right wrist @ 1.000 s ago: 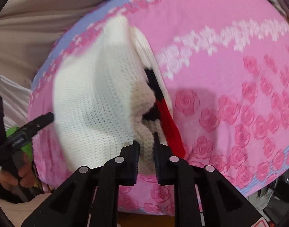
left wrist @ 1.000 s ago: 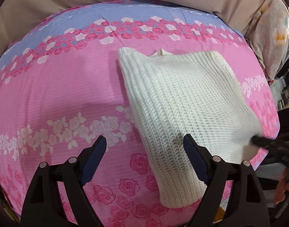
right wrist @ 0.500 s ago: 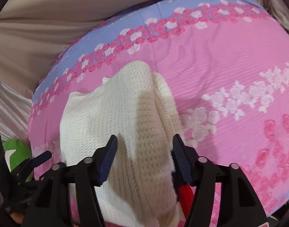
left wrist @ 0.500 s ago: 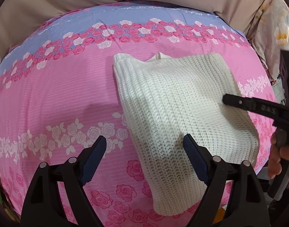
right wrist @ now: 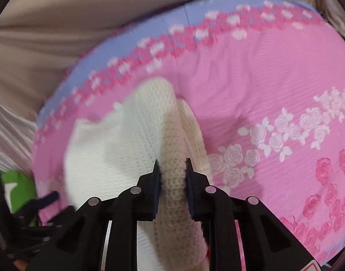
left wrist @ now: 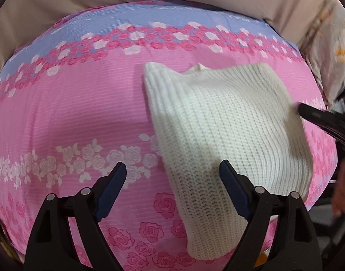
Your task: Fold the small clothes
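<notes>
Pink rose-print bedspread (left wrist: 82, 117) beneath white sweater (left wrist: 228, 124), beige backdrop, seemingly wall.

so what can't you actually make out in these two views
- Sweater, underside: in both views its own top layer hides it.
- Right hand-held gripper, closing on a knit fold: grip depth is hidden by the fold in the right view.
- Green thing: right view, cut off by the edge and blurred.

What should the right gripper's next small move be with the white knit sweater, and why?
Probably lift and carry that edge across. The right gripper is closing its jaws on a bunched ridge of the white knit sweater, which lies between the pads on the pink floral bedspread. The left gripper hovers open above the sweater's near edge, holding nothing, so the fold seems to rest on the right one.
</notes>
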`<state>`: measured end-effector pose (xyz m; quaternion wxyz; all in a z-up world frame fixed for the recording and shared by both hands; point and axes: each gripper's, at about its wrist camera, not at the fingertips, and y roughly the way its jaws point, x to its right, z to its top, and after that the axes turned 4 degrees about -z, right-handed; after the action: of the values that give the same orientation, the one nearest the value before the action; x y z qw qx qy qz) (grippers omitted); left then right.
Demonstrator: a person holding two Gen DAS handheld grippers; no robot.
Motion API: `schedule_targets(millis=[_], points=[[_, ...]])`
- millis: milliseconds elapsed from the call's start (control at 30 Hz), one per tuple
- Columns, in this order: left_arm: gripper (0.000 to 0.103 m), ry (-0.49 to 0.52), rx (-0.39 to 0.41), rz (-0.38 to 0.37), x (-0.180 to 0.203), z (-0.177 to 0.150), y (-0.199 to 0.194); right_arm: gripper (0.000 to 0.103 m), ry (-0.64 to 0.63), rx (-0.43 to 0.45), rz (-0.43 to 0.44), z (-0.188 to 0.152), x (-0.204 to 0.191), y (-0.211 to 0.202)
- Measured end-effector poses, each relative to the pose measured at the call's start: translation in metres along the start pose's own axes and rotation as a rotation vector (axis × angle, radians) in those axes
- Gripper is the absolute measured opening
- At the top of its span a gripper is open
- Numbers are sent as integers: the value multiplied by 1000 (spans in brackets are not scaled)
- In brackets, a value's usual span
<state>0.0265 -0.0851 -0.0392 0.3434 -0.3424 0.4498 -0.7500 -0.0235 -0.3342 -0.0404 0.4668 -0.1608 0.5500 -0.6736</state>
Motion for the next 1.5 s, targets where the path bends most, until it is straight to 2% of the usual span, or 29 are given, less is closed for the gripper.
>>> schedule_targets(millis=[67, 167, 233, 300, 333, 367, 433, 533, 633, 667, 700, 767, 800, 833, 867, 900, 933, 967, 1033, 1067, 1100, 1133, 1200, 1267, 1333, 1400, 1433, 1500], points=[[82, -58, 5, -2, -15, 0, -5, 20, -47, 68, -13, -4, -16, -34], [82, -125, 12, -2, -32, 1, -12, 20, -157, 85, 17, -16, -45, -54], [82, -138, 18, 0, -38, 2, -16, 20, -227, 26, 32, -28, -68, -41], [82, -126, 25, 9, -39, 2, -19, 19, -281, -74, 6, -47, -80, 0], [82, -108, 26, 26, -38, 2, -20, 18, -300, -157, -45, -59, -79, 34], [82, -95, 31, 36, -37, 1, -22, 15, -294, -167, -61, -65, -79, 45], [82, -77, 44, 39, -34, -1, -25, 16, -256, -147, -53, -60, -83, 32], [82, -63, 38, 33, -29, -2, -23, 16, -303, -102, 24, -55, -108, -2], [82, -45, 39, 41, -25, -4, -24, 16, -363, -155, 19, -63, -120, 19], [82, -43, 40, 44, -26, -4, -25, 15, -385, -195, -9, -72, -119, 41], [82, -42, 42, 45, -25, -4, -26, 13, -381, -194, -6, -75, -117, 49], [82, -45, 50, 45, -25, -5, -28, 12, -303, -182, 34, -64, -111, 33], [82, -49, 52, 43, -26, -5, -28, 13, -271, -148, 42, -58, -105, 17], [82, -57, 51, 42, -26, -6, -27, 17, -246, -69, 25, -51, -96, -8], [82, -62, 45, 38, -25, -6, -26, 27, -238, -23, -2, -48, -88, -20], [82, -61, 42, 34, -24, -6, -25, 44, -226, 16, -47, -43, -77, -31], [82, -57, 41, 32, -22, -6, -25, 51, -207, 38, -113, -39, -61, -36], [82, -50, 43, 30, -18, -6, -25, 54, -196, 31, -145, -37, -51, -34], [82, -34, 48, 25, -11, -6, -26, 54, -157, -39, -182, -37, -29, -20], [82, -28, 48, 23, -7, -5, -26, 48, -136, -78, -155, -38, -20, -10], [82, -21, 49, 20, -4, -4, -27, 25, -124, -101, -115, -40, -17, -2], [82, -13, 53, 16, 0, -4, -28, 19, -115, -102, -92, -41, -15, -1], [83, 8, 61, 10, 8, -3, -28, 17, -87, -38, -43, -42, -12, -21], [83, 21, 50, 0, 15, -2, -23, 17, -56, 16, -32, -39, -4, -41], [83, 24, 24, -4, 22, -2, -11, 17, -59, -14, -62, -39, 9, -31], [83, 22, 2, -1, 26, -2, -3, 22, -64, -103, -107, -47, 17, 7], [83, 15, -3, -8, 28, -2, 1, 22, -34, -102, -68, -49, 22, 11], [83, 2, -5, -14, 31, -2, 4, 26, -33, -93, -56, -43, 16, 3]])
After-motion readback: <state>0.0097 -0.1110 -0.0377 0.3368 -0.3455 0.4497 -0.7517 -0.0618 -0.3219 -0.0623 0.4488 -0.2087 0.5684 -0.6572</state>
